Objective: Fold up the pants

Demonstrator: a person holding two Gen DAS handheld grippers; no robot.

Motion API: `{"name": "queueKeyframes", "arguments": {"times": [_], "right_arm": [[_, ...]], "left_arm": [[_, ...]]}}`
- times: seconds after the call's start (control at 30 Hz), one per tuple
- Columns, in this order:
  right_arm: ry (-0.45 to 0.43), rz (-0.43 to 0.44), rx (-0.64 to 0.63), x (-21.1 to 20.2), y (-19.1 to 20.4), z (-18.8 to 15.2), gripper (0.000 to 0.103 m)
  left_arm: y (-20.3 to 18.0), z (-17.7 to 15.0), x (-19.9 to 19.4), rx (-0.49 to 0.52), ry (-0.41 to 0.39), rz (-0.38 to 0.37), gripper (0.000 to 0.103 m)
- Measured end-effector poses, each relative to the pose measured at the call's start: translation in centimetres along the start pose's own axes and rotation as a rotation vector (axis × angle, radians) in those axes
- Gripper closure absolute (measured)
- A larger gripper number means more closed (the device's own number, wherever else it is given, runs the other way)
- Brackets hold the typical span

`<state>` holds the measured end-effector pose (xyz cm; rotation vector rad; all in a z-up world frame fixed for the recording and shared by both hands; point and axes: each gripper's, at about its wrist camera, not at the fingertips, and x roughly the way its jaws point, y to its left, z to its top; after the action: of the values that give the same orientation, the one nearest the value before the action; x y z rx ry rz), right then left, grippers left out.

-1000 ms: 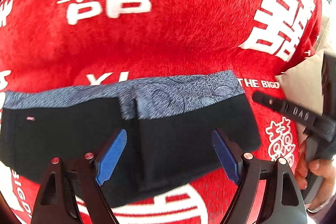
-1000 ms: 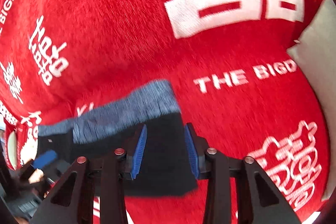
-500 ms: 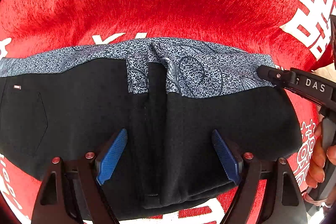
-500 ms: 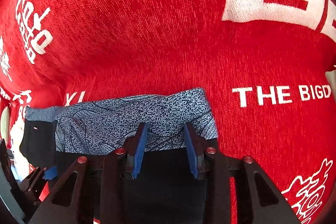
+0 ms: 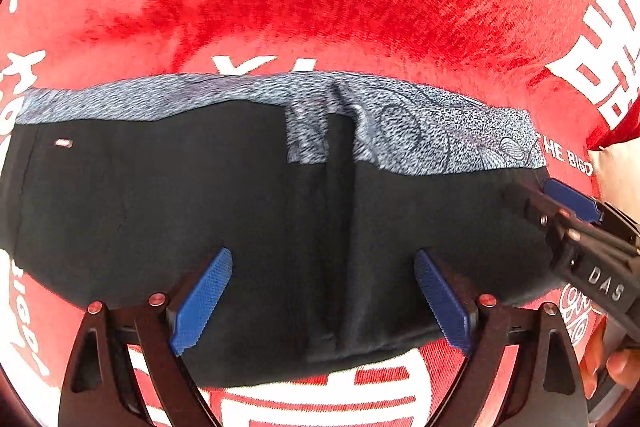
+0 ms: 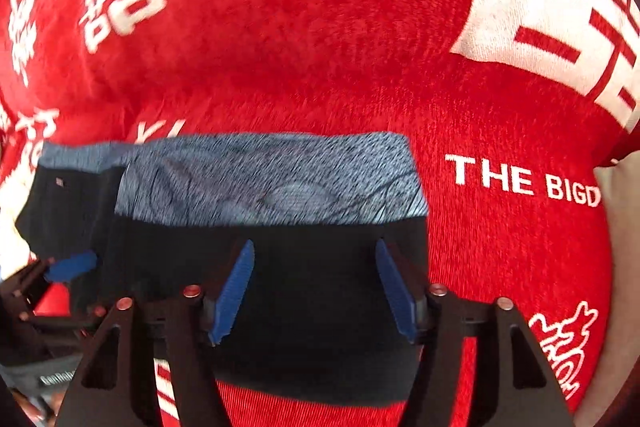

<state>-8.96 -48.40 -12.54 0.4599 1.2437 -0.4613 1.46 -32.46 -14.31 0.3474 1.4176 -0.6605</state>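
Pants: black pants (image 5: 240, 227) with a speckled grey-blue band (image 5: 420, 135) along the far edge lie folded into a wide flat strip on a red blanket (image 5: 320, 7); in the right wrist view the same pants (image 6: 312, 287) show the grey-blue band (image 6: 272, 179) beyond the black part.
Left gripper: the left gripper (image 5: 320, 301) hangs over the near half of the pants with its jaws spread wide and nothing between its blue pads (image 5: 200, 301); a vertical fold ridge in the black cloth runs between the two fingers.
Right gripper: the right gripper (image 6: 316, 293) sits over the right end of the pants, jaws parted and released, with black cloth lying below and between its blue pads (image 6: 234, 291); whether the pads touch the cloth cannot be told.
Right gripper seen from the left: it (image 5: 568, 203) comes in from the right of the left gripper, its tip at the pants' right edge just below the band.
Left gripper seen from the right: a blue pad (image 6: 70, 265) shows to the left, over the pants' left part.
Small tag: a pale tag (image 5: 63, 143) sits on the black cloth, far left of the left gripper.
Blanket: white characters and the lettering "THE BIGD" (image 6: 520, 181) lie right of the pants, beyond the right gripper.
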Motion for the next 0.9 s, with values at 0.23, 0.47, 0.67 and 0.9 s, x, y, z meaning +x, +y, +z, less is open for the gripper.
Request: {"name": "queueKeyframes", "arguments": {"times": [0.23, 0.47, 0.67, 0.9], "right_arm": [[0.041, -0.015, -0.042, -0.9, 1.5, -1.4, 0.027], [0.073, -0.067, -0.110, -0.5, 3.4, -2.4, 0.024], [0.095, -0.042, -0.137, -0.9, 5.4, -2.3, 0.024], [0.118, 0.002, -0.160, -1.3, 8.2, -3.2, 0.024]], "left_arm": [[1.9, -2.7, -1.8, -0.034, 0.002, 0.030, 0.010], [2.9, -3.6, -3.0, -0.071, -0.003, 0.039, 0.010], [4.9, -4.2, -4.5, -0.136, -0.018, 0.052, 0.010], [8.1, -6.4, -5.5, -0.204, -0.012, 0.054, 0.010]]}}
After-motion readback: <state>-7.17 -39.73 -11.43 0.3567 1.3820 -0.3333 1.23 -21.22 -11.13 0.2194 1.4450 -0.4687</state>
